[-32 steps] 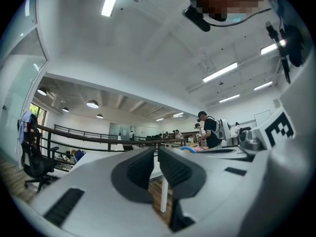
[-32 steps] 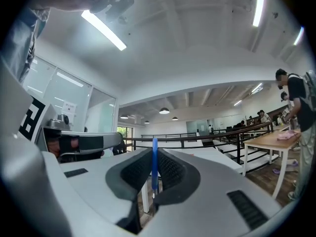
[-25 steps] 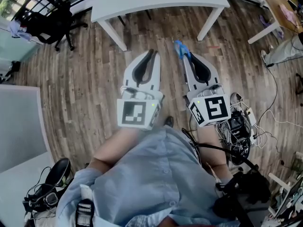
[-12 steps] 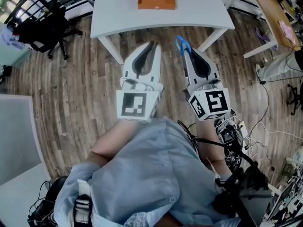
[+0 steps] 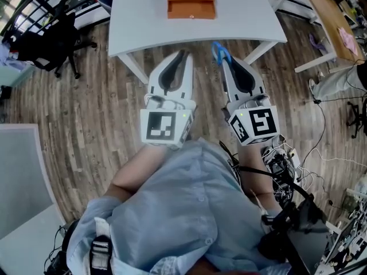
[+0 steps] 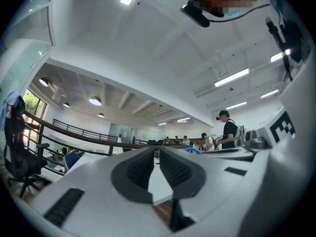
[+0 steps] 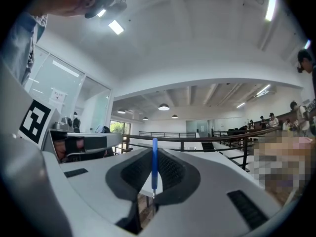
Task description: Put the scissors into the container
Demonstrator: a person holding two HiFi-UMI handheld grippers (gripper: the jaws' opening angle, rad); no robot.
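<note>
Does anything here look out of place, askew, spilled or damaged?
Nothing stands out. The orange container lies flat on the white table, with nothing spilled around it. The scissors are clamped straight in the right gripper, blue handle past its tips. Only the cables on the floor look untidy.

- Blue-handled scissors point(image 5: 220, 52), pinched edge-on in the right hand-held gripper point(image 5: 227, 65), blue loops jutting past its tips.
- Flat orange container point(image 5: 191, 0) lies on the white bench point(image 5: 143, 16), well apart.

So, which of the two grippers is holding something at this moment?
The right gripper: blue-handled scissors are clamped between its jaws. The left gripper has closed jaws with nothing between them.
</note>
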